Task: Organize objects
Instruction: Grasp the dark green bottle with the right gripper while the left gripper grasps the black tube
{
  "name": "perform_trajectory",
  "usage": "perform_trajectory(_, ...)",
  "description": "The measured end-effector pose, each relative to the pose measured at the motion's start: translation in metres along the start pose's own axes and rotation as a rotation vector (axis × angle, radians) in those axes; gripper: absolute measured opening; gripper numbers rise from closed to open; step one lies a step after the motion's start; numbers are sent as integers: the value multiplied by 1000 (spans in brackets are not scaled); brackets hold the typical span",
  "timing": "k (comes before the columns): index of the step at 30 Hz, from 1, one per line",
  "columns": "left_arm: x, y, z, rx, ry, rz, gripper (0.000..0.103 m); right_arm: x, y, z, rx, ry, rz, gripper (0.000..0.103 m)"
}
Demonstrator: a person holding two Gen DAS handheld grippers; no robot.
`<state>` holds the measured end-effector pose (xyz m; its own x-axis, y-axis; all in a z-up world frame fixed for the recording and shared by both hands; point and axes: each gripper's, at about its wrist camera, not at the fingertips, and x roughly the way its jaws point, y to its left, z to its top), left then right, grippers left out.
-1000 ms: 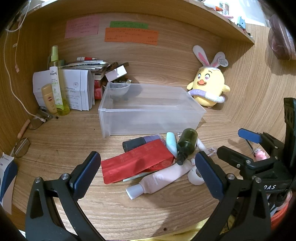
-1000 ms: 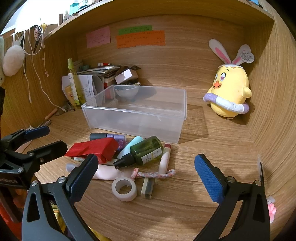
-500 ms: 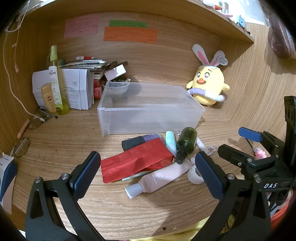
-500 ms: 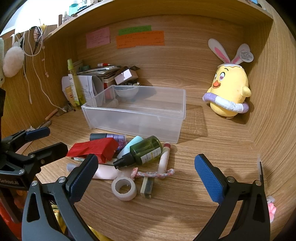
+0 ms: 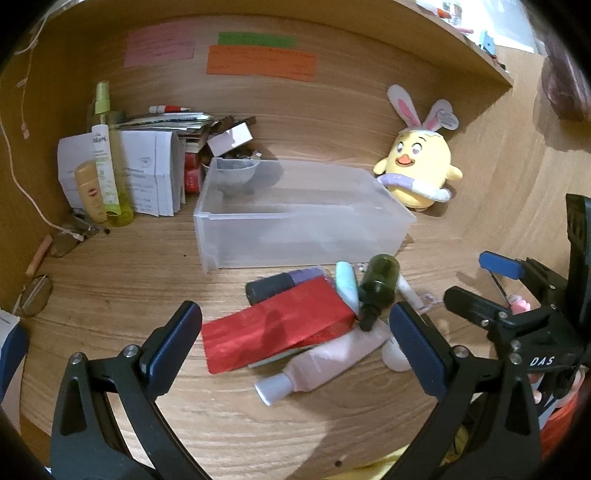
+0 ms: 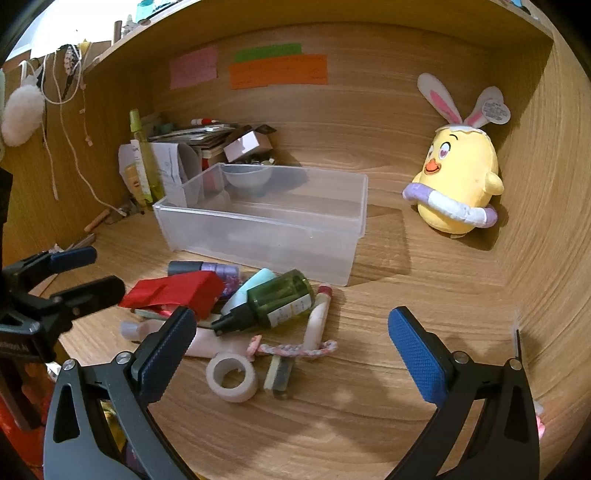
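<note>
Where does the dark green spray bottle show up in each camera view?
Left wrist view: the dark green spray bottle lies right of center, against the right end of the red pouch.
Right wrist view: the bottle lies left of center, at the middle of the pile.
Shared landmark: in both views the clear plastic bin sits just behind it.

A home desk nook: a wood-grain surface [image 6: 406, 369] walled in by matching panels under a shelf [image 6: 332, 14]. Coloured paper notes [image 6: 277, 70] are stuck at top centre; a yellow plush chick [image 6: 458, 184] with rabbit ears sits at right. Stacked papers and lotion bottles [image 5: 107, 166] crowd the left, with toiletries [image 6: 273, 299] scattered before a clear plastic bin [image 6: 258, 229].
</note>
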<state>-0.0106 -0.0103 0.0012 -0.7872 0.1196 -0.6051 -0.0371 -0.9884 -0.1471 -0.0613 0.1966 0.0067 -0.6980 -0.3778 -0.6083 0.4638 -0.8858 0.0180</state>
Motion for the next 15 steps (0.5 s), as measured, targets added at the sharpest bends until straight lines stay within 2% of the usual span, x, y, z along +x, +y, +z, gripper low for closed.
perform_trajectory(2,3,7,2,-12,5,10,102,4,-9,2,21,4,-6,103)
perform_trajectory(5,11,17,7,-26,33,21,87,11,-21,4,57,17,-6,102)
perform_trajectory(6,15,20,8,-29,43,22,85,13,-25,5,70,23,-1,102)
perform_trajectory(11,36,32,17,-40,82,30,85,29,-42,7,124,64,24,96)
perform_trajectory(15,55,35,21,-49,130,5,85,39,-46,7,127,86,25,91)
